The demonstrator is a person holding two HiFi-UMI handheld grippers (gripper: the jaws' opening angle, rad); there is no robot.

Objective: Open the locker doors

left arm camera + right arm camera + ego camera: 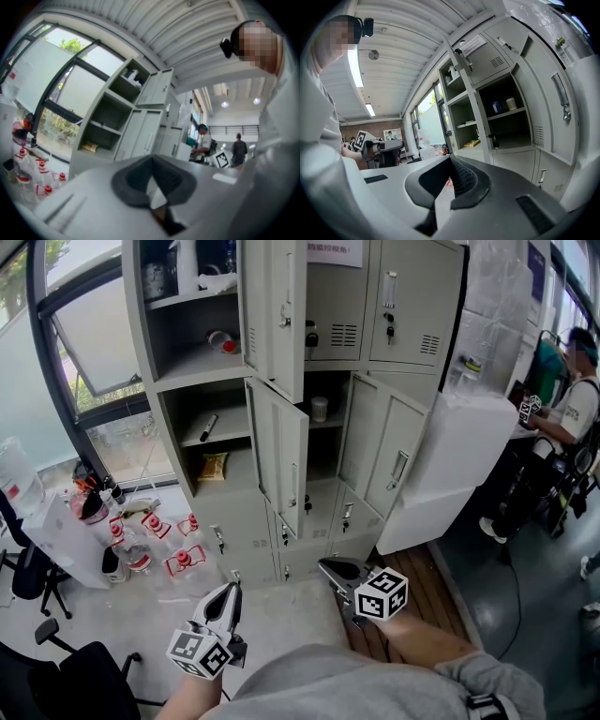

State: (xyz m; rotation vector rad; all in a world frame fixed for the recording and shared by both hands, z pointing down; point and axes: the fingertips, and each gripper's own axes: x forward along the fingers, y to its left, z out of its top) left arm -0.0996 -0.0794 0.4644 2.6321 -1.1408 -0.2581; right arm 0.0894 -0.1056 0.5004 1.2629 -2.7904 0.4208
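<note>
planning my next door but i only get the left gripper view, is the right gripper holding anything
Observer: No. The right gripper is shut with nothing between its jaws.
Operator: any doors closed low down
Observer: Yes, the bottom doors near the floor are closed.
Operator: anything inside the middle column
Observer: A cup stands on the shelf behind the open middle door.
</note>
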